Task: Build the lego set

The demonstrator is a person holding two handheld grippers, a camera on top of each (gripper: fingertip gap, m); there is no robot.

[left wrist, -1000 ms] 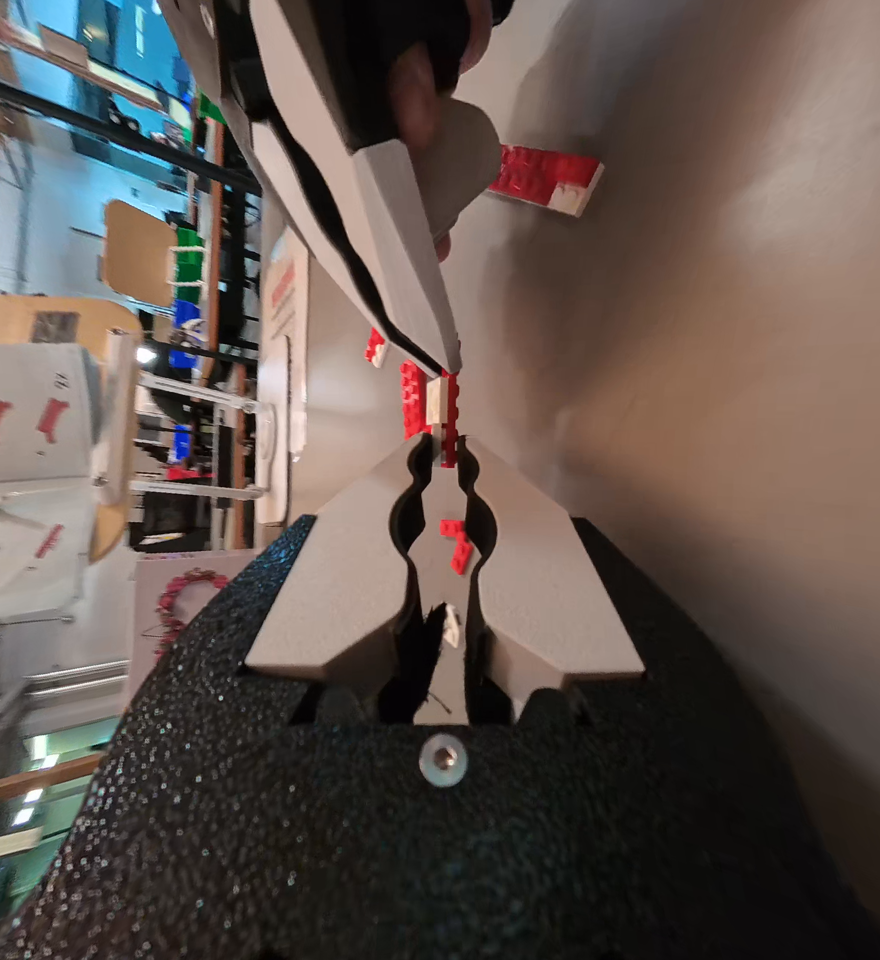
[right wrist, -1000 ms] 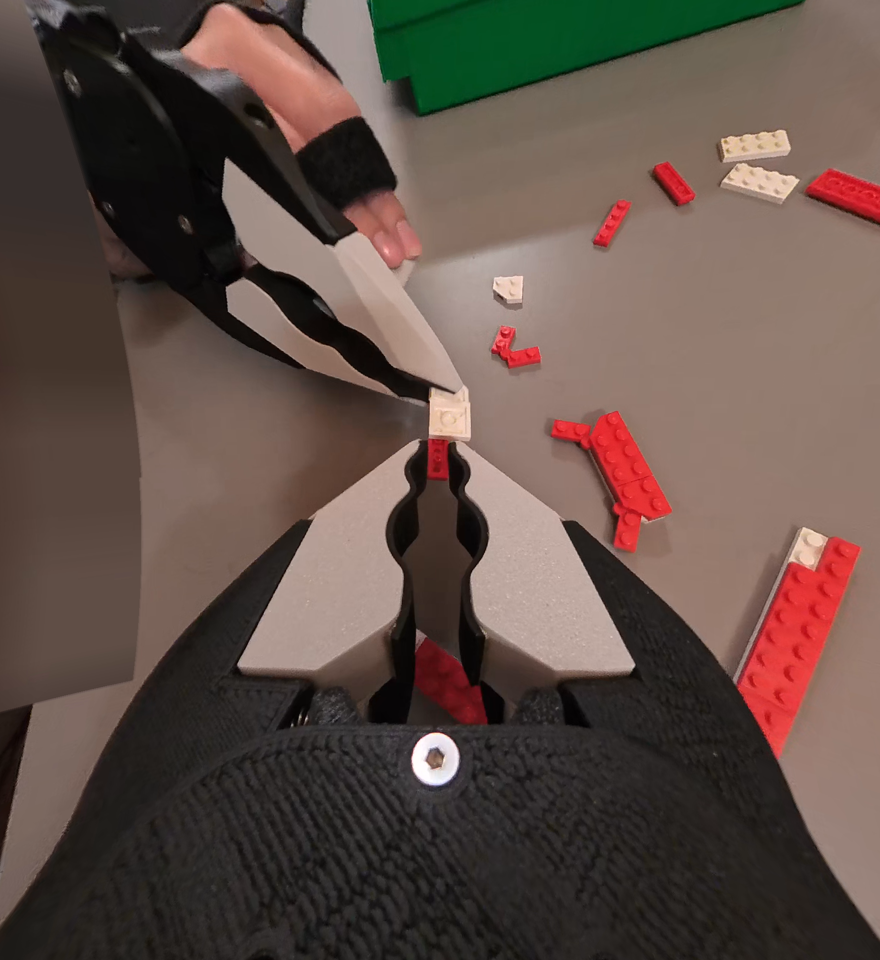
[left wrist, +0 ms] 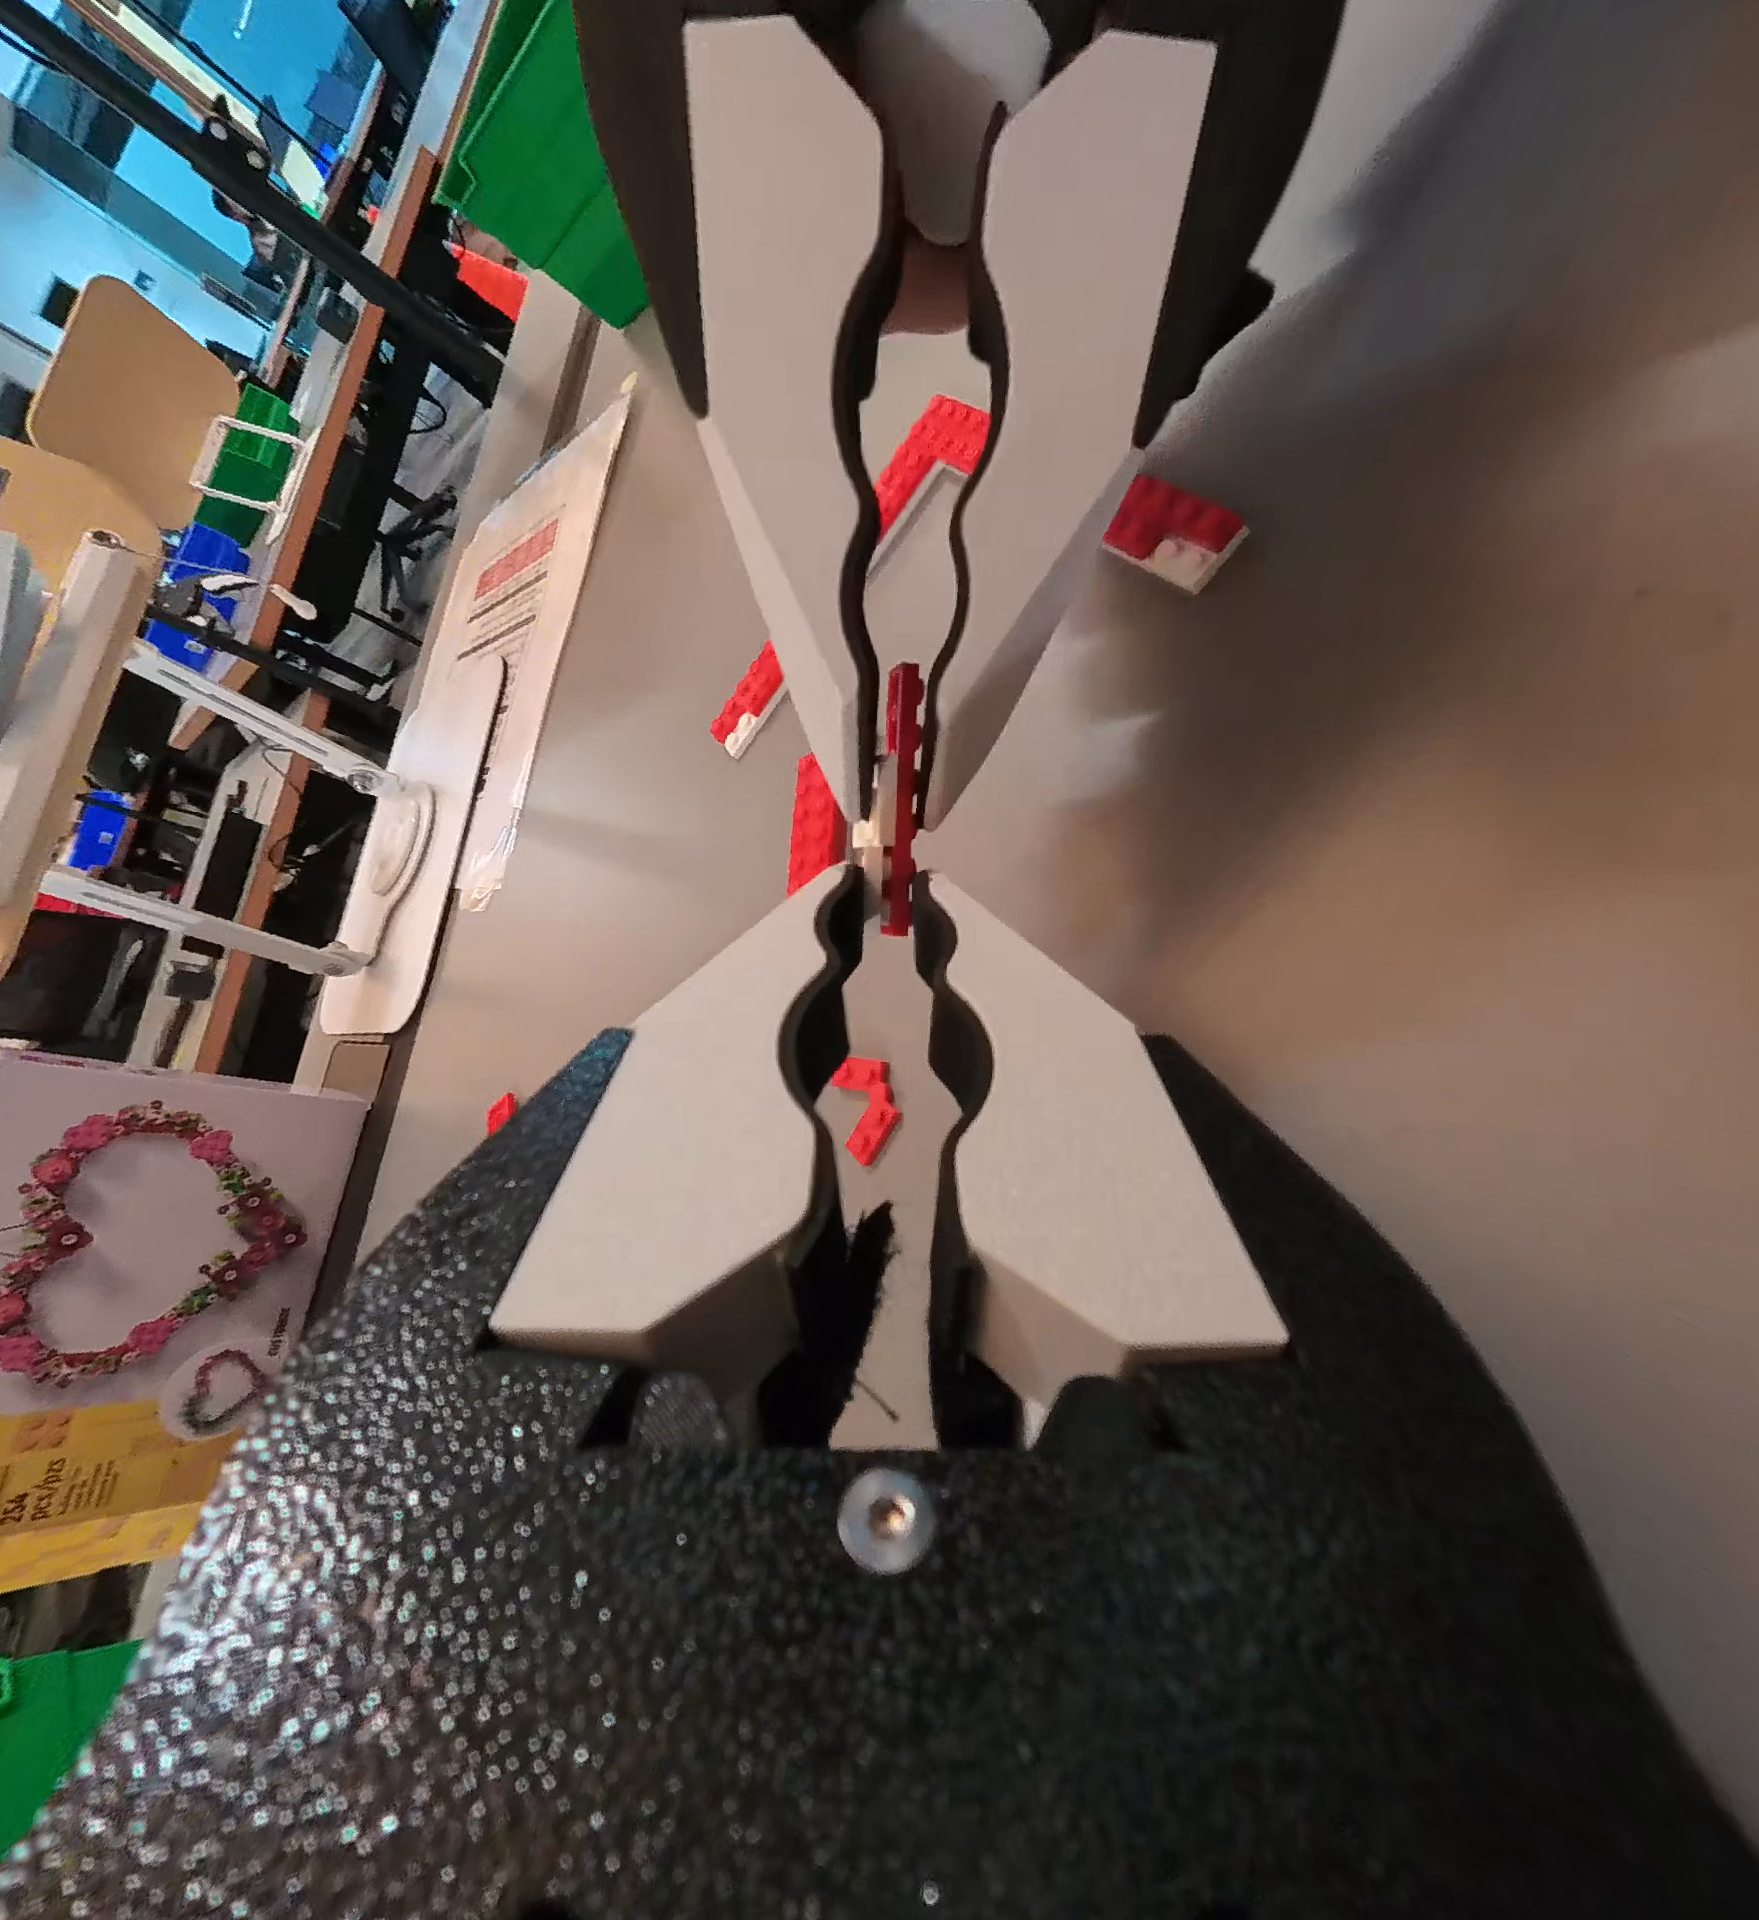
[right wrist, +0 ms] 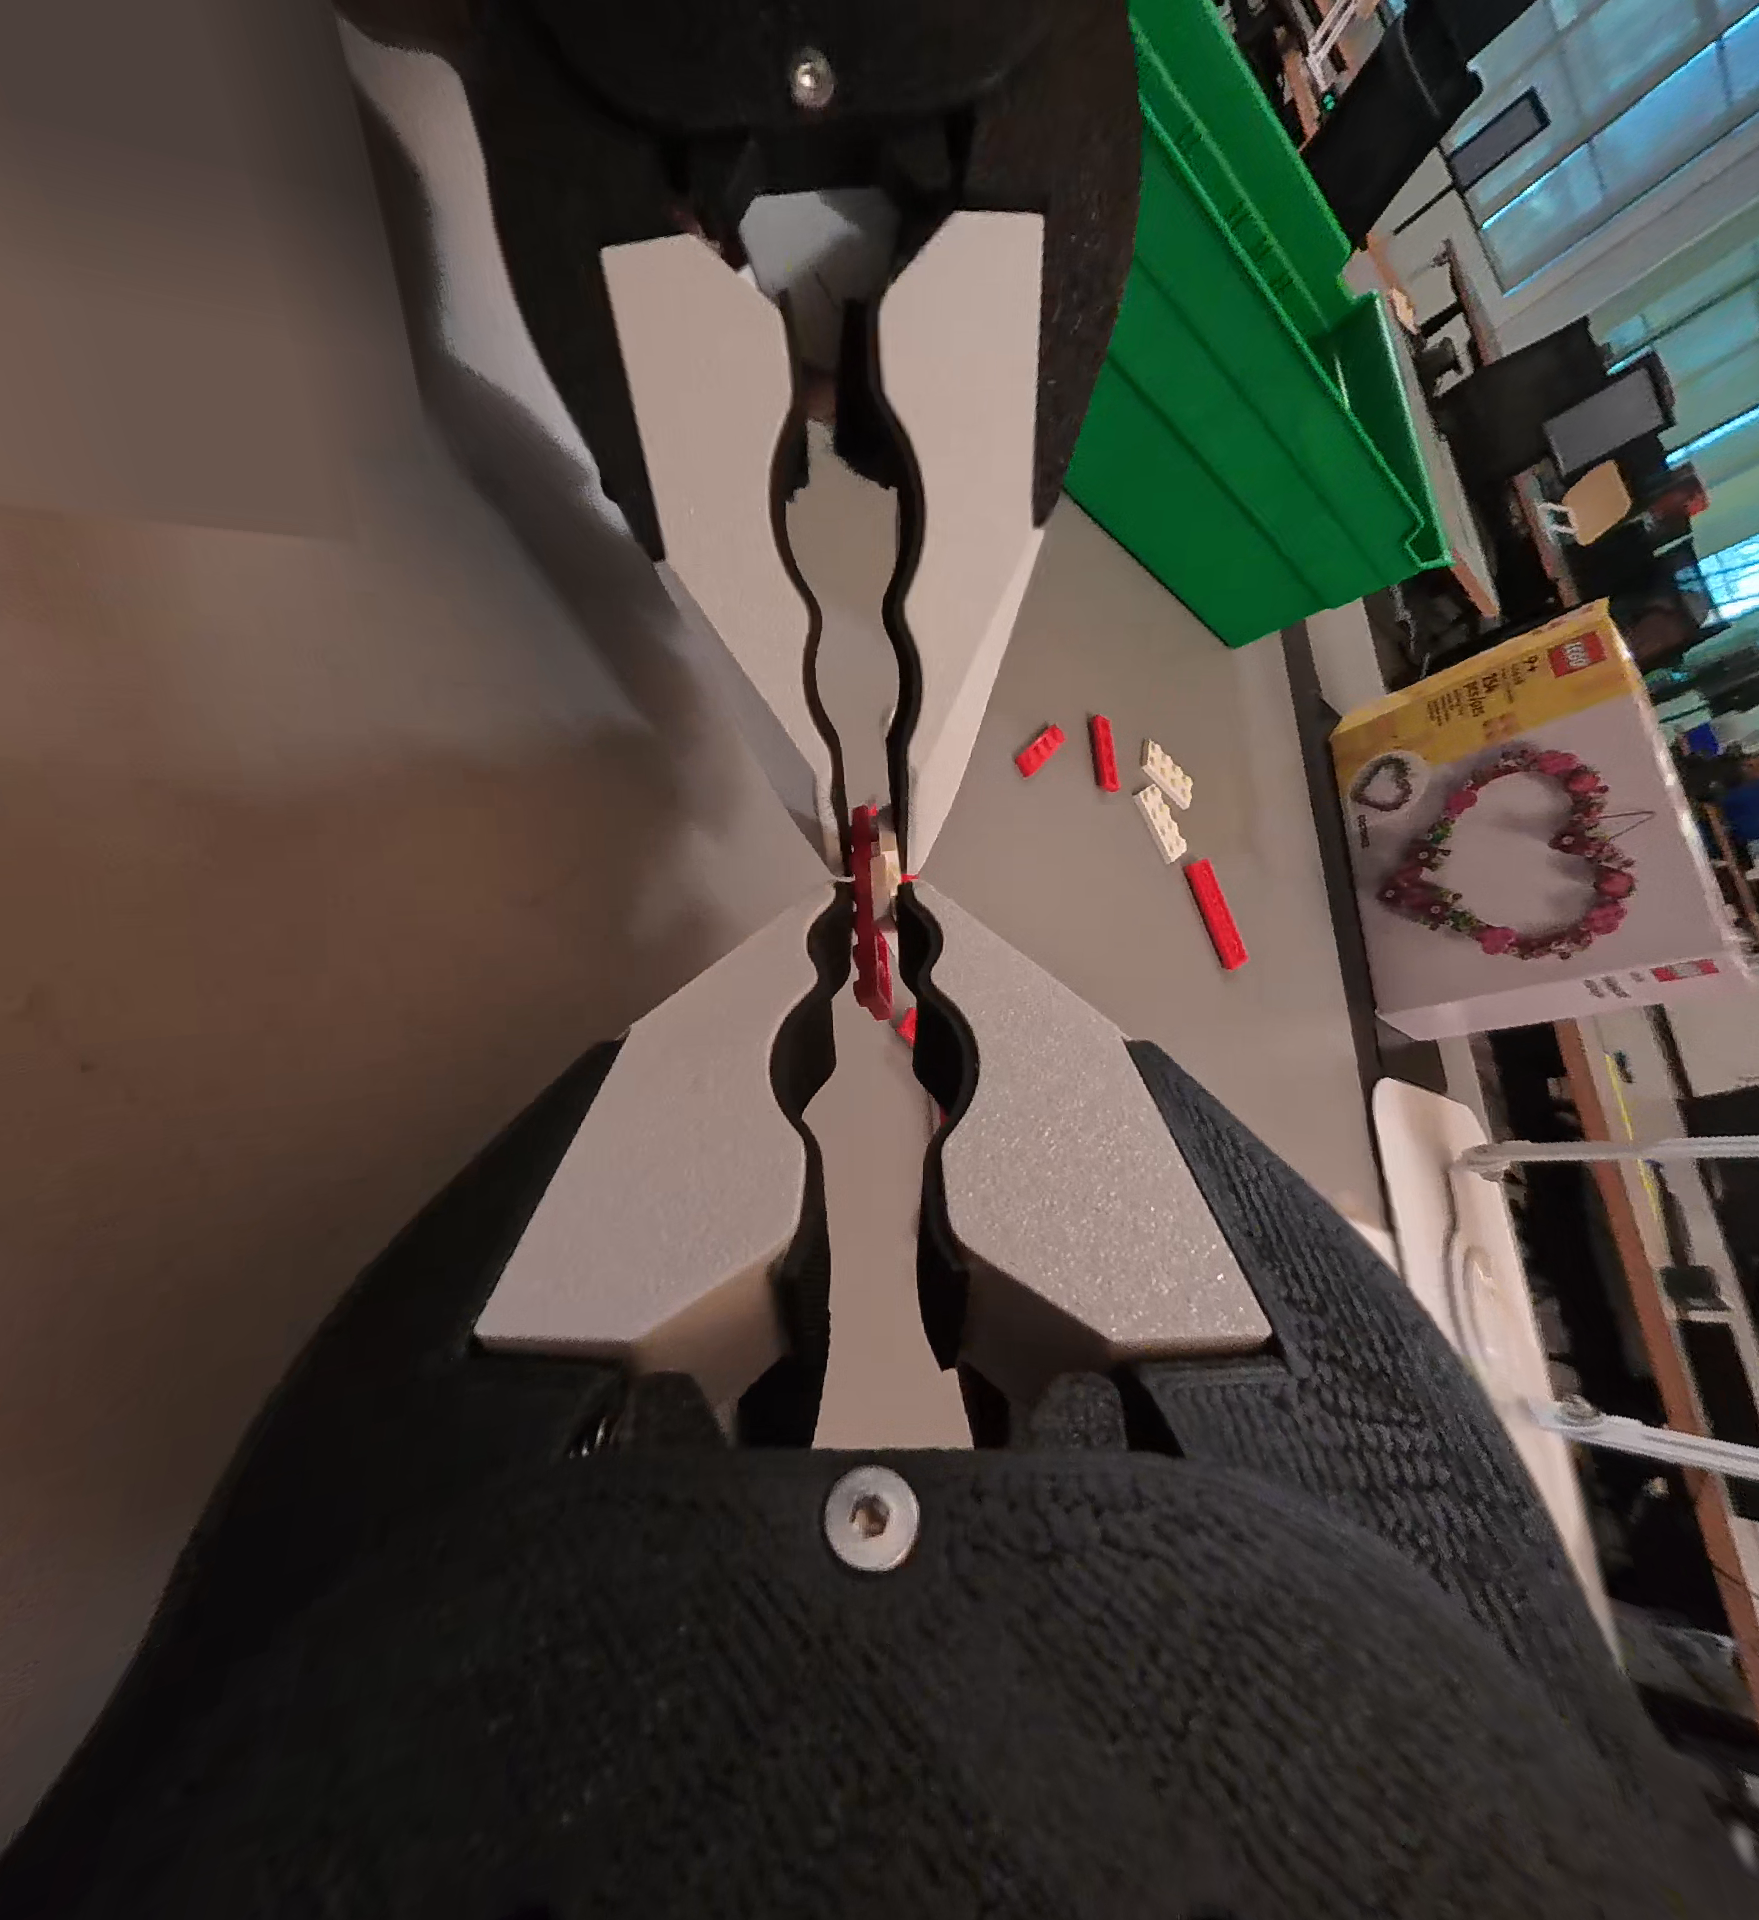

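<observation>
The two grippers are meeting tip to tip above the grey desk (right wrist: 1062, 935), both turned on their sides. The left gripper (left wrist: 880, 894) is holding its fingers (left wrist: 750, 1091) nearly together, pinching the end of a red plate (left wrist: 896, 904) with a small white plate (left wrist: 870, 831) stuck against it. The right gripper (right wrist: 870, 904) is facing it from the other side, its fingers (right wrist: 1062, 1143) likewise drawn almost closed on the same red plate (right wrist: 867, 935), which is standing edge-on between the tips, with the white plate (right wrist: 887, 871) showing just beside it. Which piece each one is gripping most firmly cannot be told, since the tips are crowding together.

Loose pieces are lying on the desk well apart from the held assembly: two short red bricks (right wrist: 1072, 746), two white plates (right wrist: 1164, 798) and a longer red plate (right wrist: 1216, 914). In the left wrist view a small red angled piece (left wrist: 867, 1110) is lying on the desk between that gripper's fingers, and larger red assemblies (left wrist: 1171, 525) are resting farther off. A green bin (right wrist: 1249, 416) is sitting toward the desk's far edge, and the set's box (right wrist: 1519, 842), showing a flower heart, is standing at the edge near it.
</observation>
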